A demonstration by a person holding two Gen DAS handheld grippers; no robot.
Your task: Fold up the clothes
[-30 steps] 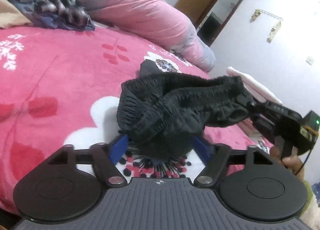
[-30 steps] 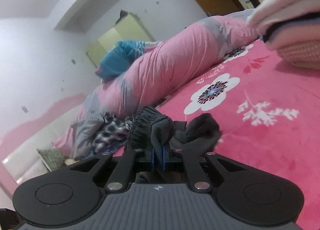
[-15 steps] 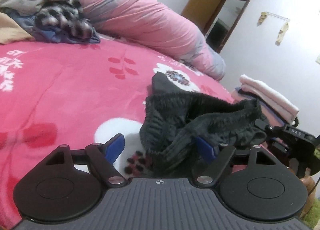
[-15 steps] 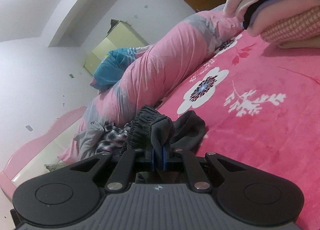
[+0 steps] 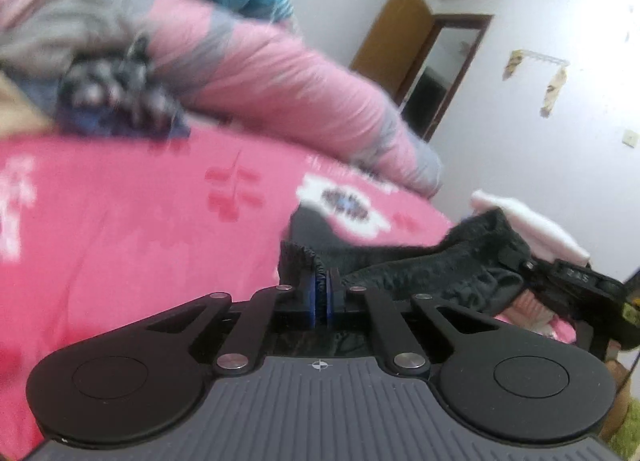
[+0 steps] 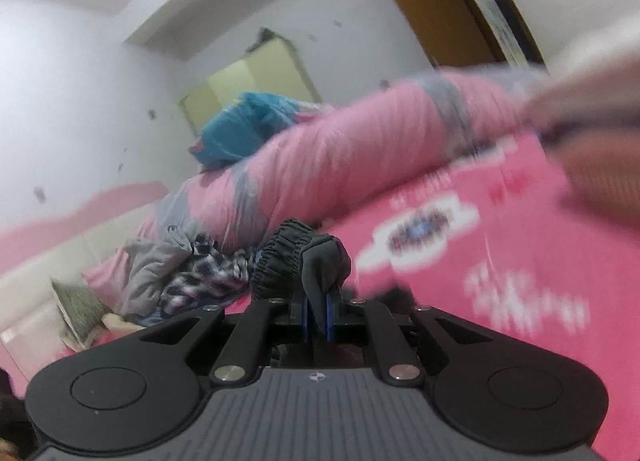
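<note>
**A:** Looking at the grip first: left gripper has just snapped closed, blue pads pinching the gathered elastic waistband of the black stretchy knit garment. Right gripper is clamped on another bit of that waistband, fabric bunched up above its pads. So both ends are caught and the garment is strung between them, sagging a little, just above the hot-pink floral bedspread. One dark part trails on the bedspread past the left gripper.

**B:** So how far along, imo?

**A:** Early for this piece, I'd say. It's held, not spread flat, no crease made yet. Needs laying out, then folding. There's a folded stack of pale pink and white clothes by the bed's right edge, so some stuff looks done already. Further back, a heap of unfolded grey and checked clothes is left.

**B:** Room to work?

**A:** Plenty. Big bare stretch of bedspread to the left. Watch the right edge, the stack sits close there. The rolled pink and grey quilt blocks the far side, wall and wooden door behind it. Frames are blurry btw.
</note>
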